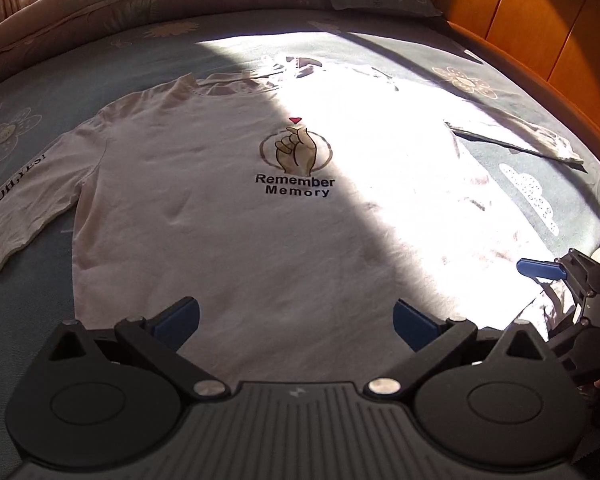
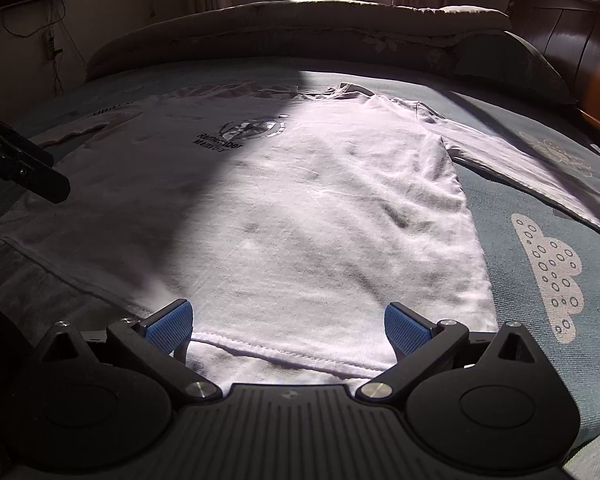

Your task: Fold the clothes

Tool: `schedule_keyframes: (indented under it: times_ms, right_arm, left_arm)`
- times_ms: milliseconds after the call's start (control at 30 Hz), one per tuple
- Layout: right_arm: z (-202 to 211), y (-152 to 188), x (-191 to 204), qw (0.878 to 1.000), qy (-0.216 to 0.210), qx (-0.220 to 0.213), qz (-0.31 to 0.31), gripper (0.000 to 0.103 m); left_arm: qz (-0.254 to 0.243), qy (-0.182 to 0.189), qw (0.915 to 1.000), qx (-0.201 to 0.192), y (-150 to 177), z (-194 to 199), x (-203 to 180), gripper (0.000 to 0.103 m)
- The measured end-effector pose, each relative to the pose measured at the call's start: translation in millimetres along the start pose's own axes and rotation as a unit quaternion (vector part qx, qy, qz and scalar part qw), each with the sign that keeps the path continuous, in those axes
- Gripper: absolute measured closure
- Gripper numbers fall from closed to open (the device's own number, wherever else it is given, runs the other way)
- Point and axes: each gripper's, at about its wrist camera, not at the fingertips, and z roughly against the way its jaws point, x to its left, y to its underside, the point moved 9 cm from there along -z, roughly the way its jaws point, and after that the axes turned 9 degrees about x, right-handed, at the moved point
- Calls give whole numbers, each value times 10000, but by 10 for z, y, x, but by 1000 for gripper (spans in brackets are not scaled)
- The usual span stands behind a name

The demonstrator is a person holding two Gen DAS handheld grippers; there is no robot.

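Left wrist view: white shirt lies flat on the bed; left gripper gapes over its hem. Right gripper gapes at the hem too.

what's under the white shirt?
The white long-sleeved shirt lies flat, print up, on a blue-grey bedsheet with flower and cloud prints; sheet shows all round it. Whatever sits directly beneath the fabric is covered, so not visible.

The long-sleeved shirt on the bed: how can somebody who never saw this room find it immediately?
Look at the bed with the grey-blue flowered sheet. The white long-sleeved shirt lies flat in its middle, sleeves spread out. Only it carries a finger-heart print with "Remember Memory" on the chest.
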Motion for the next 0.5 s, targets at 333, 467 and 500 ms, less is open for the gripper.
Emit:
schedule_keyframes:
  times_ms: [333,467,500]
  right_arm:
    - [32,-81,10,9992,-355,-109,-152,0]
    - [15,-297,-90,9989,-319,-3,-331,0]
    - [-6,-413,-127,9992,-250,14,-314,0]
  left_arm:
    - [995,994,9901,-43,-1011,-269,515,1]
    - [1366,1022,9853,-53,-1493,-371,816,1]
    - [1490,1014,9836,-27,-1614,-446,899,1]
